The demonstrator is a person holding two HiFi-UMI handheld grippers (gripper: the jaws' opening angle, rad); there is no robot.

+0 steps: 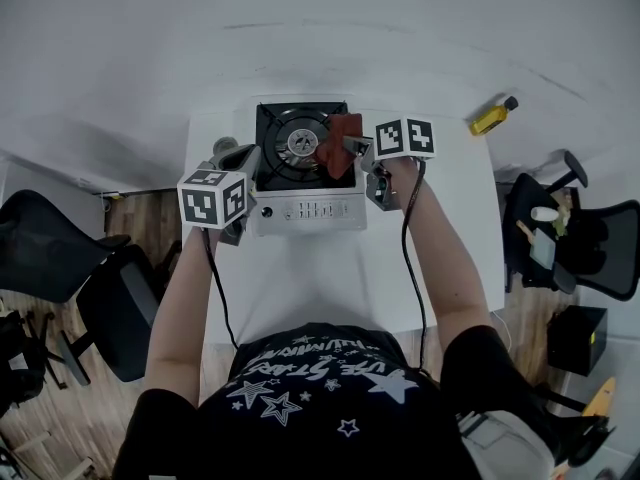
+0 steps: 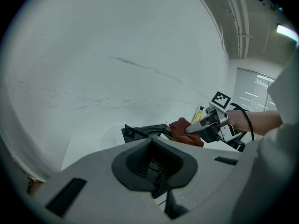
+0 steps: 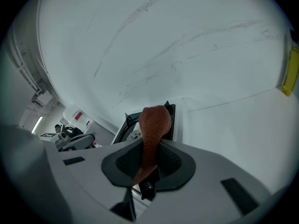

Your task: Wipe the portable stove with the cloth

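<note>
The portable stove (image 1: 300,173) sits at the back of the white table (image 1: 310,278), black burner top (image 1: 300,143) behind a silver control front. My right gripper (image 1: 352,146) is shut on a rust-red cloth (image 1: 343,140), which hangs over the stove's right side. In the right gripper view the cloth (image 3: 154,125) rises from between the jaws of the right gripper (image 3: 147,171), with the stove (image 3: 133,130) just beyond. My left gripper (image 1: 238,160) rests by the stove's left edge. In its own view the left gripper (image 2: 156,178) looks shut and empty. It faces the stove (image 2: 140,132) and the cloth (image 2: 184,130).
A small yellow bottle (image 1: 492,117) lies at the table's far right corner. Black office chairs stand on the wooden floor on the left (image 1: 60,258) and on the right (image 1: 585,238). A white wall runs close behind the table.
</note>
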